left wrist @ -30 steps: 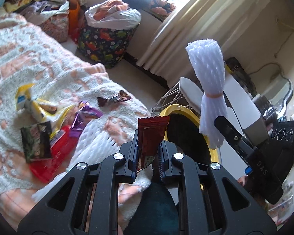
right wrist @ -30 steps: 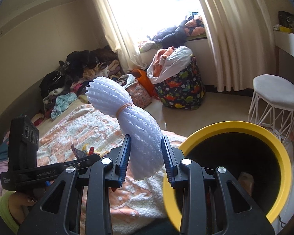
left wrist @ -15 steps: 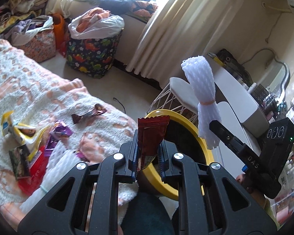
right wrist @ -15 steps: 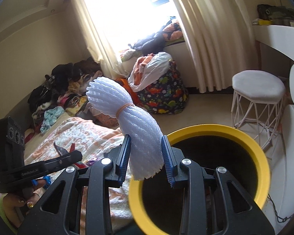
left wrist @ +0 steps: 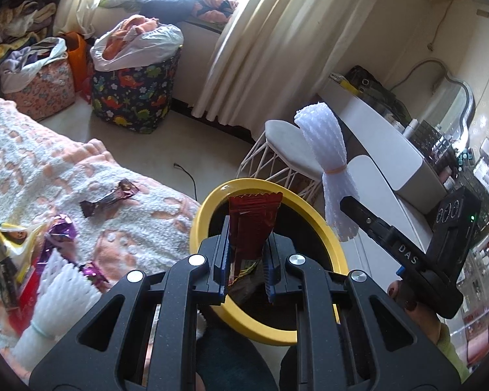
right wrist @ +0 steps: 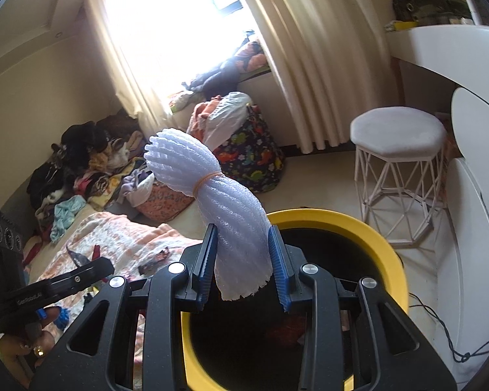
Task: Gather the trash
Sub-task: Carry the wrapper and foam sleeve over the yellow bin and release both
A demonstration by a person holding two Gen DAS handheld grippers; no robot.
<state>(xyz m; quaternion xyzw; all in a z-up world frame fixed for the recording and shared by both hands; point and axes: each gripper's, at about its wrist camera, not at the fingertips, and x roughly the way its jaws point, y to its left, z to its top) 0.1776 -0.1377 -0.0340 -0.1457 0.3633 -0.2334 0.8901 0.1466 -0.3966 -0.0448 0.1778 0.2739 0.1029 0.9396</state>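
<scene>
**Both tools loaded over the yellow bin**

From my left wrist view, at far left, the fluffy white-and-peach blanket [left wrist: 81, 169] on the bed carries loose litter: a white foam fruit net tied with a pale band [left wrist: 53, 296], a yellow snack packet [left wrist: 11, 238], a crumpled purple foil wrapper [left wrist: 60, 231] and a dark brown twisted candy wrapper [left wrist: 109, 197]. Further back on the floor stands a dark dinosaur-print fabric hamper [left wrist: 133, 97] stuffed with clothes.

In the middle, my left tool [left wrist: 246, 272] is clamped on a red foil snack wrapper [left wrist: 252, 221], which stands upright between the pads. The wrapper sits directly in front of the opening of the round yellow-rimmed black trash bin [left wrist: 329, 244], which stands beside the bed's edge.

To the right, my right tool [right wrist: 244, 268] grips the lower end of a second white foam fruit net bound with an orange rubber band [right wrist: 212, 195]; the net leans up and to the left, its lower frayed edge hanging over the bin's dark mouth [right wrist: 384, 247]. Something reddish lies at the bottom of the bin, too dim to identify.

Beyond the bin stands a white wire-legged stool with an octagonal padded seat [right wrist: 397, 130], and at far right a white curved dressing bench [right wrist: 440, 49].
</scene>
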